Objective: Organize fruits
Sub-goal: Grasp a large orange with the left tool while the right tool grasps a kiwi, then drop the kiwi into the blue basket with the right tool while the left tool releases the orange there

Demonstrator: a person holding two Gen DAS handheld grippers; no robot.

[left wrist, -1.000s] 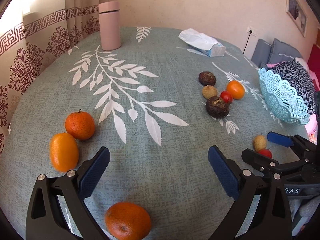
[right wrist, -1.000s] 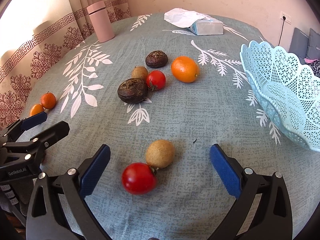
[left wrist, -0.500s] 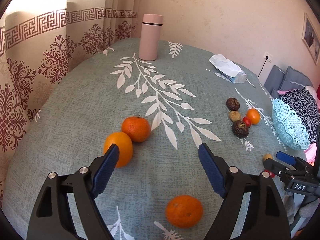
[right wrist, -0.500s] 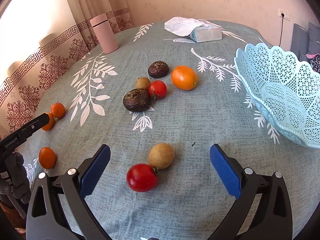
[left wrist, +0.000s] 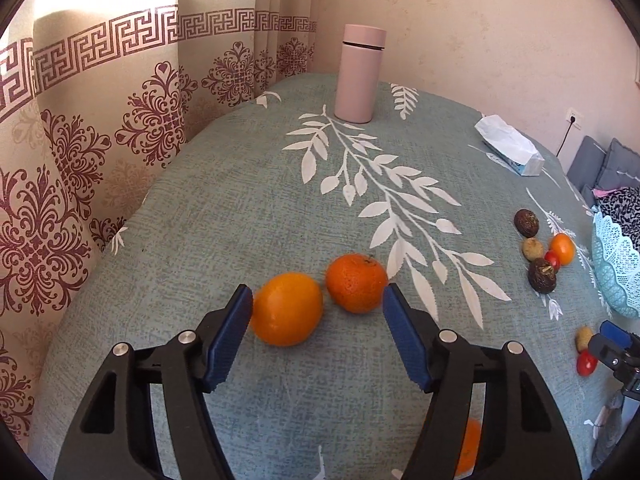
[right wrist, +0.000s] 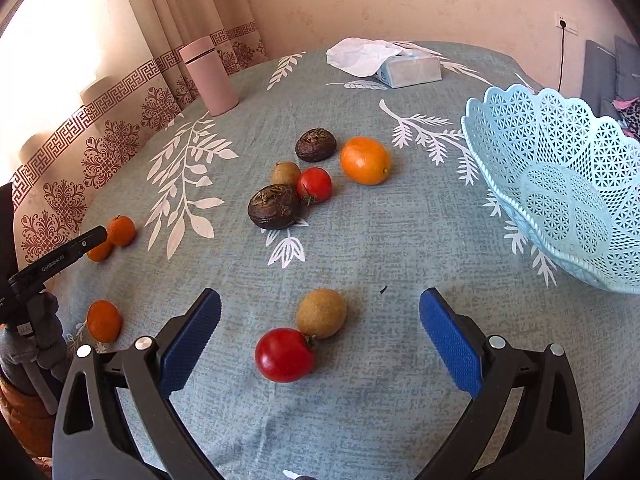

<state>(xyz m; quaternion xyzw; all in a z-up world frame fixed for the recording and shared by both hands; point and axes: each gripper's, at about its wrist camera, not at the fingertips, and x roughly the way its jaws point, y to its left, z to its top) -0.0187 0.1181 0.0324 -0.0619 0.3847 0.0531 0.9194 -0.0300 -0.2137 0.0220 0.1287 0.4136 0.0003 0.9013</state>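
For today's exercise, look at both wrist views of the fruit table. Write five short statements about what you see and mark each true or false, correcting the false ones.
1. The blue basket holds no fruit. True.
2. The pink flask lies on its side. False: it stands upright.
3. A red tomato touches a brown fruit between the right gripper fingers. True.
4. The left gripper is closing on a tomato. False: two oranges lie ahead.
5. The tissue box is inside the basket. False: it sits on the table.

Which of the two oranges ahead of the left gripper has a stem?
The right-hand one, the darker mandarin with a pitted skin and stem stub. The smooth orange beside the left finger shows none.
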